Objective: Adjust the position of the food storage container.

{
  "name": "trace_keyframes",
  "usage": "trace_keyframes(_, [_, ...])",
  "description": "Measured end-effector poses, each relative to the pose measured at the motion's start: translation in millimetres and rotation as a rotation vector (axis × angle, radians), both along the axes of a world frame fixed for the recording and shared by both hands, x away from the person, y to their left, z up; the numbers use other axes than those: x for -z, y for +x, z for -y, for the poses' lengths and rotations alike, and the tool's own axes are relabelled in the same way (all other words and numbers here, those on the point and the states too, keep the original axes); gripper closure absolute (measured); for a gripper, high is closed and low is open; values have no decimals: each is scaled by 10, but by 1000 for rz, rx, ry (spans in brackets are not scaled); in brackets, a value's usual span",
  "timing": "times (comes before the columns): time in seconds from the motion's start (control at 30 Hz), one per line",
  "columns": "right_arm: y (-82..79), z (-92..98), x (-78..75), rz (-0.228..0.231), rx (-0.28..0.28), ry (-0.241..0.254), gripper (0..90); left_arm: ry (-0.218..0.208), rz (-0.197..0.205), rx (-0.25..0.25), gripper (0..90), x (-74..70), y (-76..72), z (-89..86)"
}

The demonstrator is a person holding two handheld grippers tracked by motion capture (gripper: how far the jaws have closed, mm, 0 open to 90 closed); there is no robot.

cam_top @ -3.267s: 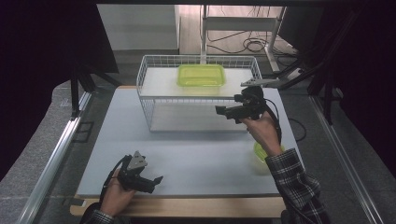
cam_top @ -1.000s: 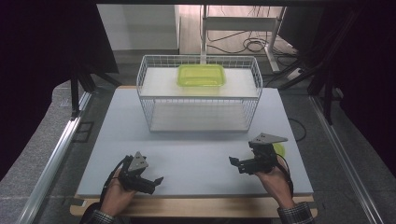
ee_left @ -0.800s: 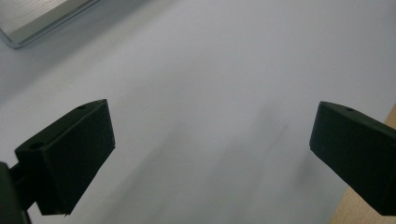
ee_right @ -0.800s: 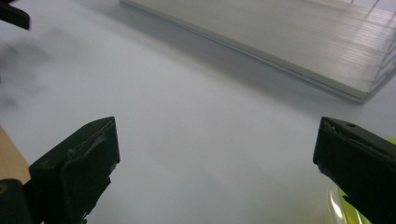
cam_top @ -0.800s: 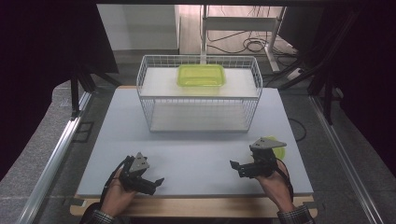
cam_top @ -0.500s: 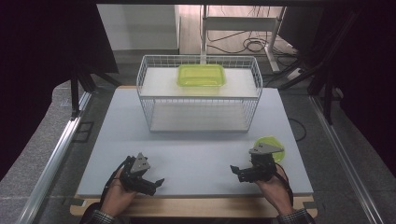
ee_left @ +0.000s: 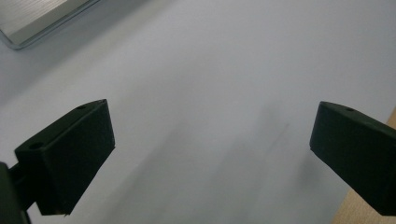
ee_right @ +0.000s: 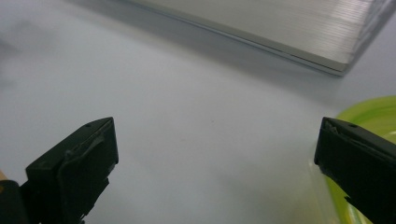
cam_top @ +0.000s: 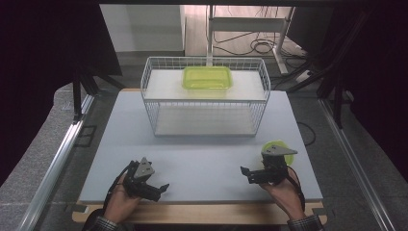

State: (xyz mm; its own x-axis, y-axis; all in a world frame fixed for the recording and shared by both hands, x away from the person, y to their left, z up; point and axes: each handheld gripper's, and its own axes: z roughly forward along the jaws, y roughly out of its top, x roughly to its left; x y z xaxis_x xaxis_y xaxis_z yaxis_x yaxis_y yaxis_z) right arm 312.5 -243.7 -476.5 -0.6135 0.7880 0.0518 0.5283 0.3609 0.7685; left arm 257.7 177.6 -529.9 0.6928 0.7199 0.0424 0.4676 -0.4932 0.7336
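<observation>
A small round yellow-green bowl (cam_top: 284,150) is sitting on the pale counter (cam_top: 207,159) near its front right corner, partly hidden in the high view behind the right gripper (cam_top: 248,174). In the right gripper view the bowl's translucent rim (ee_right: 369,112) is showing at the right edge, just beside the right-hand finger, with that finger crossing in front of it; whether they are touching cannot be told. The right gripper is being held low over the counter by the person's right hand (cam_top: 284,192), its fingers (ee_right: 74,163) standing wide apart and gripping nothing, with bare counter between them.

The left gripper (cam_top: 161,188) is resting near the front left edge of the counter in the person's left hand (cam_top: 120,204), well apart from the bowl. Its fingers (ee_left: 70,154) are also spread wide and holding nothing.

Farther back, a white wire basket (cam_top: 154,103) is standing on the counter, and a yellow-green rectangular container (cam_top: 207,77) is lying inside it toward the rear.
</observation>
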Motion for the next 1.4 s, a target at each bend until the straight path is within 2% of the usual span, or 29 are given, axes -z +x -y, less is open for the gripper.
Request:
trace_keyframes(0.1, [29,58,-34,-17,22,7,3,0,-1,0,0,0,1,0])
trace_keyframes(0.2, [45,134,-86,-10,49,35,90,-1,-1,-2,0,1,1,-2])
trace_keyframes(0.33, [58,253,-164,13,83,48,285,-2,-1,-3,0,1,3,-2])
trace_keyframes(0.57, [123,528,-224,5,108,39,666,0,-2,-2,0,3,5,0])
trace_keyframes(0.67, [154,627,-225,1,122,24,787,-1,-1,-3,0,2,5,1])
trace_keyframes(0.77, [177,750,-238,9,160,23,893,2,0,-1,0,1,7,2])
trace_keyframes(1.03, [225,1014,-243,11,260,45,896,2,0,-1,0,1,9,2])
trace_keyframes(1.2, [264,1131,-223,17,300,55,895,5,-1,0,0,3,10,6])
trace_keyframes(1.4, [325,1256,-152,15,351,33,895,6,-3,0,0,5,9,9])
